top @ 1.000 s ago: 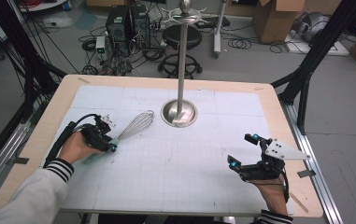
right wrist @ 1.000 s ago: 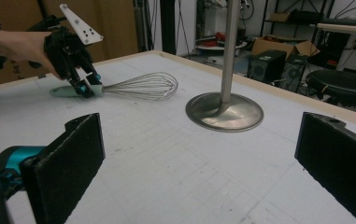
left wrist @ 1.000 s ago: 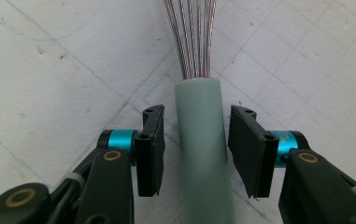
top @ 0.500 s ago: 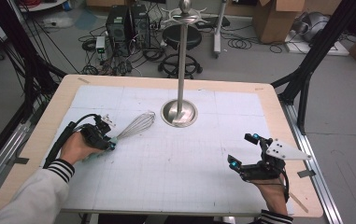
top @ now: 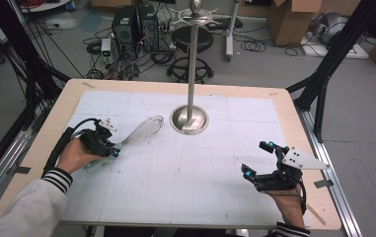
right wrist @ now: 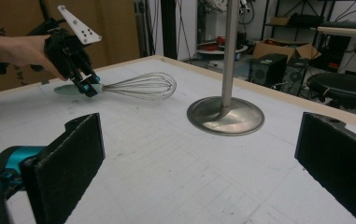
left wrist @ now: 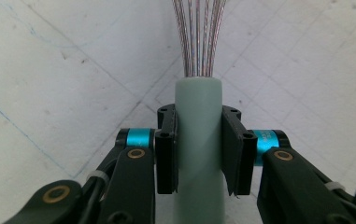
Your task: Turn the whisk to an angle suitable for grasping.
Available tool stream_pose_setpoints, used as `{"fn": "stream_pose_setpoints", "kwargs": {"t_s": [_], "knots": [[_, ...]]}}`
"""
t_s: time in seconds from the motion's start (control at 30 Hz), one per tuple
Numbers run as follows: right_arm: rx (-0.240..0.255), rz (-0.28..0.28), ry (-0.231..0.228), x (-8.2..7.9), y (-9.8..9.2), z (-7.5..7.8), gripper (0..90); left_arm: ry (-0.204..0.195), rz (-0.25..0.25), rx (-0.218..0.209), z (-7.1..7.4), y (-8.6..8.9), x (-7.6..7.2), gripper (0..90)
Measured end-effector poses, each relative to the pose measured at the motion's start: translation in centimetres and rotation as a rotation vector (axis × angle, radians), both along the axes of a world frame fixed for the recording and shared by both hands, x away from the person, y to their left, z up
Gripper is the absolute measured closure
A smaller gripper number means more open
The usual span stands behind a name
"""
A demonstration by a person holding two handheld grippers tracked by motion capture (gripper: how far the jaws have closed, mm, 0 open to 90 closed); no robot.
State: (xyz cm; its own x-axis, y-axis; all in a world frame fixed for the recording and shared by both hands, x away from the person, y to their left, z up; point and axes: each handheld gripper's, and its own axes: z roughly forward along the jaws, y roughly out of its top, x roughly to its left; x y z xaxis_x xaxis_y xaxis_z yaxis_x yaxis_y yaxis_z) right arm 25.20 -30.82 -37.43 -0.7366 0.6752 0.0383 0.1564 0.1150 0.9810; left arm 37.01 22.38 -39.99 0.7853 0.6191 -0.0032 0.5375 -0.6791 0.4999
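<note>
whisk [top: 138, 132]: lies at about 9 o'clock on the worktop [top: 185, 192], wire head pointing toward 2 o'clock at the stand, pale green handle toward the person's left hand.
left gripper [top: 107, 147]: fingers [left wrist: 166, 154] clamped on the whisk handle [left wrist: 198, 140], one pad on each side, just below where the wires enter. Grip near the wire end likely keeps the head from drooping on a lift.
whisk height: right gripper view suggests the head sits slightly off the surface; can't tell for sure.
right gripper [top: 257, 159]: at about 4 o'clock, fingers [right wrist: 68, 158] spread wide, holding nothing, aimed toward the stand. Reads as standing by.
stand [top: 191, 74]: metal pole on a round base [top: 189, 120], roughly 12 o'clock, hooks at the top. Probable hanging spot for the whisk.
obstacles: none between whisk and stand; the pole itself is the thing to steer the wires around.
beyond worktop: PC towers, stool, cardboard boxes, cables on the floor.
</note>
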Motion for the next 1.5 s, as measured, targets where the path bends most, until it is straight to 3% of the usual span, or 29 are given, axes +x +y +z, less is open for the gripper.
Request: {"fn": "stream_pose_setpoints", "kwargs": {"t_s": [0.23, 0.73, 0.83, 1.07, 1.5], "knots": [[0.003, 0.001, -0.005, -0.1, 0.0, 0.2, 0.0, -0.025, -0.064, -0.099, 1.6, 0.2, -1.1, 69.4], [0.0, 0.024, -0.017, 0.1, 0.2, 0.8, 0.0, -0.059, -0.254, -0.144, 4.8, -2.4, -2.7, 69.4], [0.006, 0.019, -0.022, 0.1, 0.1, 0.9, 0.0, -0.06, -0.282, -0.173, 5.2, -3.2, -2.9, 69.4], [0.009, 0.023, -0.031, 0.0, 0.0, 1.2, 0.0, -0.054, -0.376, -0.164, 5.5, -5.5, -3.4, 69.3], [0.02, 0.019, -0.04, -0.3, -0.5, 1.6, 0.0, -0.025, -0.51, -0.129, 4.2, -10.6, -3.9, 69.3]]}}
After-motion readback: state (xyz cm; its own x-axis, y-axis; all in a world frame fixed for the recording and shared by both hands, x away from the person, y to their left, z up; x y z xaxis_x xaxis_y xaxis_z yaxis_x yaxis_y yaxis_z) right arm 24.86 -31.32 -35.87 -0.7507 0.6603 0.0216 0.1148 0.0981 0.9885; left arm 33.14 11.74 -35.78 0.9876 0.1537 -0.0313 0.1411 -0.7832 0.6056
